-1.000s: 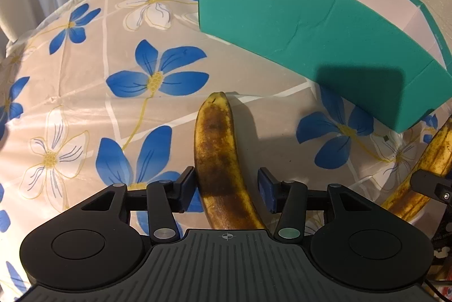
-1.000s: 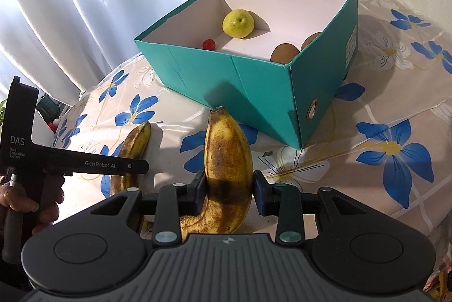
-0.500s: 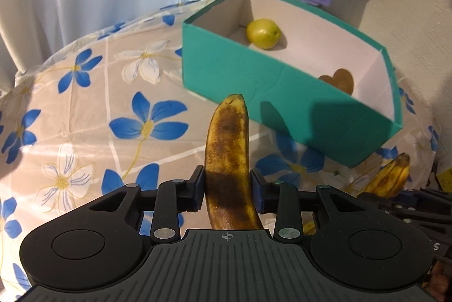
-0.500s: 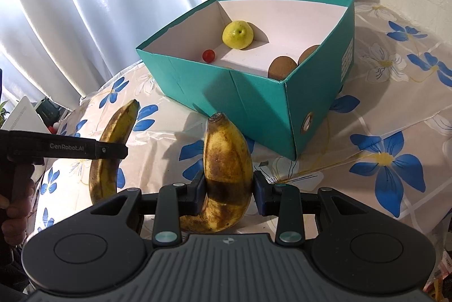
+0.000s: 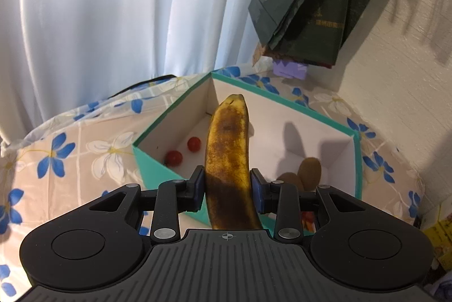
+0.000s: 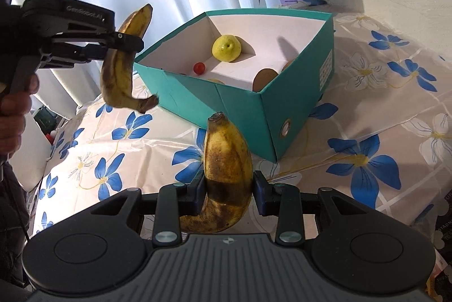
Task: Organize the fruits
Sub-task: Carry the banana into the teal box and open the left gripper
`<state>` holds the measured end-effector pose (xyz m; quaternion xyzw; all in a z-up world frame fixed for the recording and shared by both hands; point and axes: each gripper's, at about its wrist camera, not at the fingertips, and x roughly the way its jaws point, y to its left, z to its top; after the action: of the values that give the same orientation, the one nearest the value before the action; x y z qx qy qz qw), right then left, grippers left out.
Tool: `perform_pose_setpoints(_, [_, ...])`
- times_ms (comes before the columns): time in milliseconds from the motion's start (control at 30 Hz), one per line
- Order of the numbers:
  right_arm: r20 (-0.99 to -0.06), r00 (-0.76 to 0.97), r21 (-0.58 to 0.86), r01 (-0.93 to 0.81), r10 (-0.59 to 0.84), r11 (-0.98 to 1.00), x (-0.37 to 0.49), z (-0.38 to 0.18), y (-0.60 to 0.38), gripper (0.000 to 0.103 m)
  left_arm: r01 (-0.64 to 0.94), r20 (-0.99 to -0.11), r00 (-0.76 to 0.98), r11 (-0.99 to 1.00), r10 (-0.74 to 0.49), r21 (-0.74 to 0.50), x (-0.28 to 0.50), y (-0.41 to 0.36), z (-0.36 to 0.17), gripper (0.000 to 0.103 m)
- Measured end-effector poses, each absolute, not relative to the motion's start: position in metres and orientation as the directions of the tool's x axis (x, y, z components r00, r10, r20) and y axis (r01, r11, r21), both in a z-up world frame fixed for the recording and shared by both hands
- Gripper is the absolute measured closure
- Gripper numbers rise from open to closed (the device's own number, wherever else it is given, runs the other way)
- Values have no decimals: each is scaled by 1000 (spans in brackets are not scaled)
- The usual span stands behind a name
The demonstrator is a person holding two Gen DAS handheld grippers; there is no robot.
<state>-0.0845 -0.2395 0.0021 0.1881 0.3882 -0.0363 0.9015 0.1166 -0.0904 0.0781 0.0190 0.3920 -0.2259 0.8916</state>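
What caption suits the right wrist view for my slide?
Right gripper and left gripper each clamp a spotted banana beside the teal box.

Two overripe bananas, yellow with heavy brown mottling, are both held off the desk. The first banana (image 5: 227,160) points tip-up over the near wall of the teal box (image 6: 299,92); the second banana (image 6: 226,166) stands tip-up before the box's near corner. The open, white-lined box holds a yellow-green pear (image 6: 226,48), two cherry tomatoes (image 5: 183,150) and two brown kiwis (image 5: 303,174).
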Motion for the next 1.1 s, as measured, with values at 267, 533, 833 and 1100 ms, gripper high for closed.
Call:
perform_pose_setpoints(267, [-714, 700, 295, 274, 20, 916, -102, 7, -254, 69, 376, -708, 630, 923, -320, -82, 142, -129, 52, 66])
perform_pose_setpoints(533, [-708, 706, 290, 331, -31, 898, -114, 10, -267, 69, 370, -716, 637, 928, -287, -43, 150, -147, 33, 66])
perform_pose_setpoints(833, [-703, 709, 290, 362, -60, 886, -118, 12, -271, 69, 365, -729, 622, 930, -285, -53, 158, -151, 21, 65])
perform_pose_setpoints(1100, [-700, 711, 285, 368, -70, 885, -117, 15, -270, 69, 364, -617, 695, 921, -368, -140, 147, -132, 48, 33])
